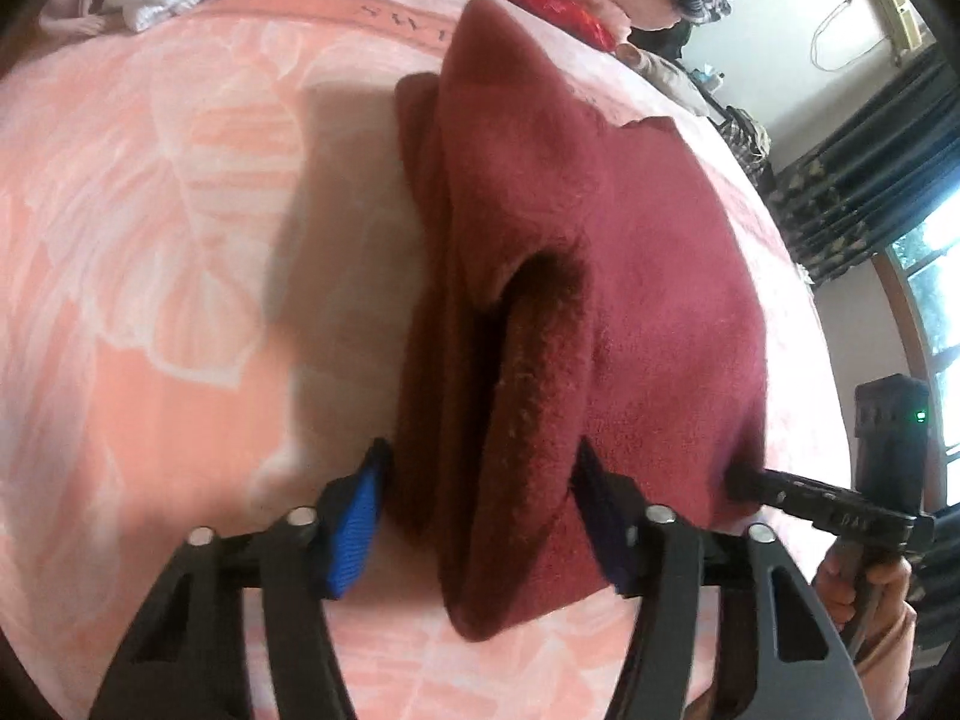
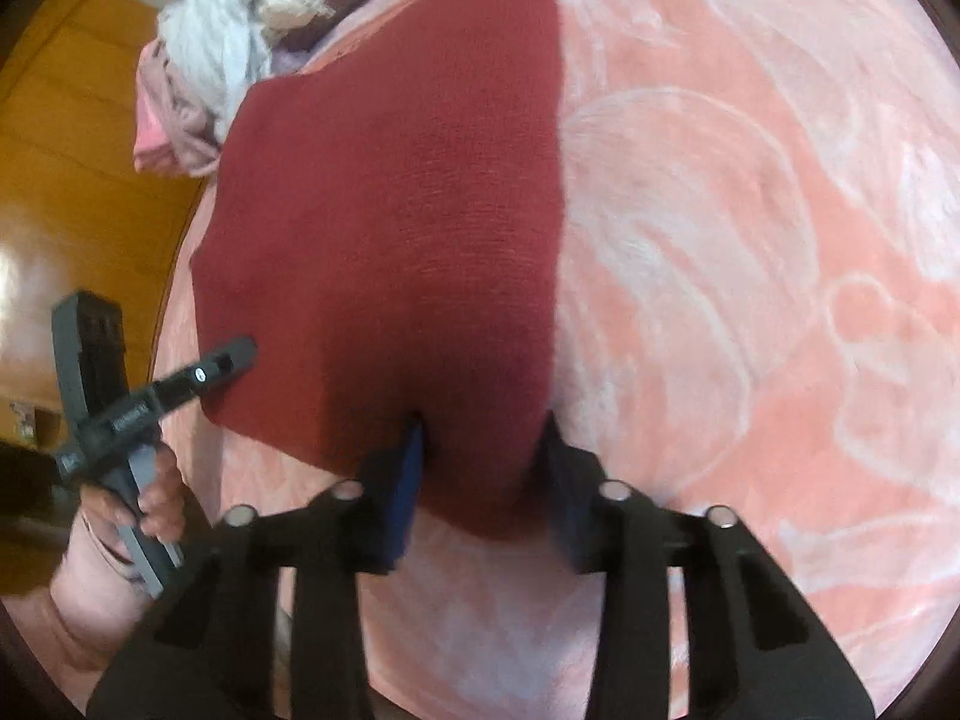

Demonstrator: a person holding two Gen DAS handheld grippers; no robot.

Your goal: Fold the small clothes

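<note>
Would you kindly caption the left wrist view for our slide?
Left gripper clamps a bunched maroon cloth above a pink blanket.

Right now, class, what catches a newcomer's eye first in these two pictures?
The dark red cloth dominates, spread on a pink flowered blanket. Both tongs pinch its near edge: the left tongs lift a bunched fold, the right tongs grip a corner. A heap of laundry lies beyond.
</note>
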